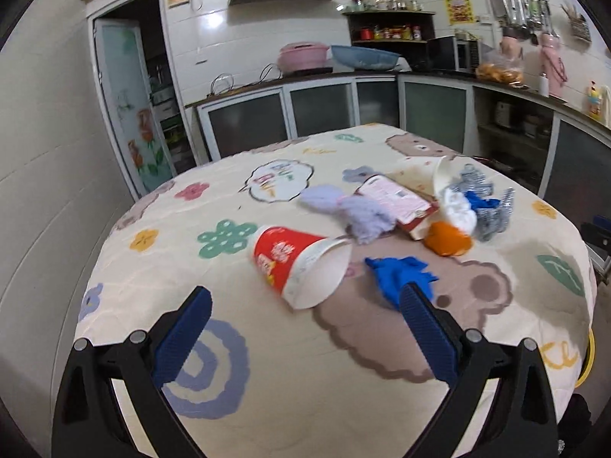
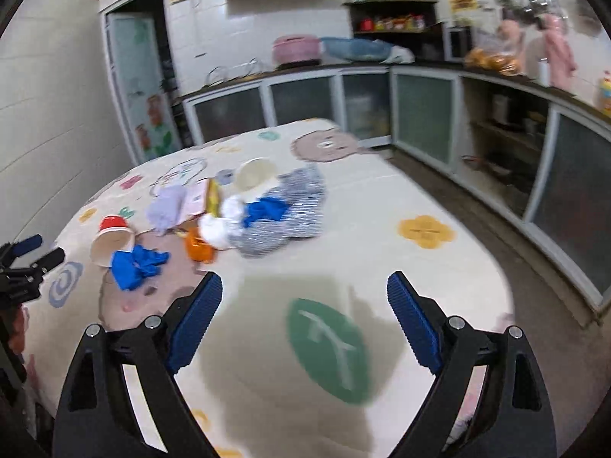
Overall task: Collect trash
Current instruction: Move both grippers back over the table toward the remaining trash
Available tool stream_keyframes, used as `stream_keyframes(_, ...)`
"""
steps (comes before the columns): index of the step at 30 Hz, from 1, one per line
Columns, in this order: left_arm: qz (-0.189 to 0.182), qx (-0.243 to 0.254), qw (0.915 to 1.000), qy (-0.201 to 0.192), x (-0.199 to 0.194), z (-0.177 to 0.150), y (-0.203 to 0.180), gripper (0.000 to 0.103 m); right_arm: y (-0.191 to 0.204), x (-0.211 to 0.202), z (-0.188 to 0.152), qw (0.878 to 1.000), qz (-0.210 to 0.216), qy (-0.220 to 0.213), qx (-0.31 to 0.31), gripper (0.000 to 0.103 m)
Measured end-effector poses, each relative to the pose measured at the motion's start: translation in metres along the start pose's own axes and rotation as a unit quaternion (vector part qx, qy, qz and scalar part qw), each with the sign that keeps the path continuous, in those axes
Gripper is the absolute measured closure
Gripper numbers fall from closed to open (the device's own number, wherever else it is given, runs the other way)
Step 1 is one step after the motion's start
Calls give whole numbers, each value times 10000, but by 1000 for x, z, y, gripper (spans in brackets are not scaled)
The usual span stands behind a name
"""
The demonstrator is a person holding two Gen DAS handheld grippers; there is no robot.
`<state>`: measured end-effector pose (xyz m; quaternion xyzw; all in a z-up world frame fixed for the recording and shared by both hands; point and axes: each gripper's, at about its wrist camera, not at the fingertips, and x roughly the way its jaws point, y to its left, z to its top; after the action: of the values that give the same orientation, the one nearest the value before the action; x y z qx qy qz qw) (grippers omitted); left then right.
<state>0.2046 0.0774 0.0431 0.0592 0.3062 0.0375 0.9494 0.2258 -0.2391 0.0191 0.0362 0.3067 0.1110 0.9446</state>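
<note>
Trash lies scattered on a table with a patterned cloth (image 1: 290, 381). A red paper cup (image 1: 298, 263) lies on its side just beyond my left gripper (image 1: 305, 297), which is open and holds nothing. A crumpled blue glove (image 1: 397, 274) sits by the left gripper's right finger. Farther off lie a lilac wad (image 1: 359, 210), a pink packet (image 1: 397, 198), an orange piece (image 1: 446, 240), white tissue (image 1: 458, 206) and a silvery wrapper (image 1: 492, 213). My right gripper (image 2: 305, 294) hangs open and empty over bare cloth; the pile with the silvery wrapper (image 2: 282, 210) lies beyond it, up and left.
The left gripper (image 2: 30, 255) shows at the left edge of the right wrist view. Kitchen cabinets (image 1: 343, 107) and a counter run behind and to the right of the table. Brown floor (image 2: 515, 236) lies right of the table. A doorway (image 1: 141, 87) stands at the back left.
</note>
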Motion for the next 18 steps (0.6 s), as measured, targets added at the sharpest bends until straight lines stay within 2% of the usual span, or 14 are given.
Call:
stream_keyframes(2,-4,-25,10000,30,5,-2,5,8,10,12,4,10000,65,54,-50,19)
stream_keyframes(4,60,16,10000,64,11,-3,7,8,16,23,6,9998,128,148,-78,25)
stream_keyframes(7,85,45,9999,140,23,-2,5,8,27,42,9,9993,204,304,-63,25)
stream_keyframes(14,193,27,9991,383,52,-2,6,8,44,75,18,9982,111,584,-61,26)
stream_keyframes(18,208,-125,9982,553,66,-3,10,8,46,92,20,9974,-54,723,-13,31)
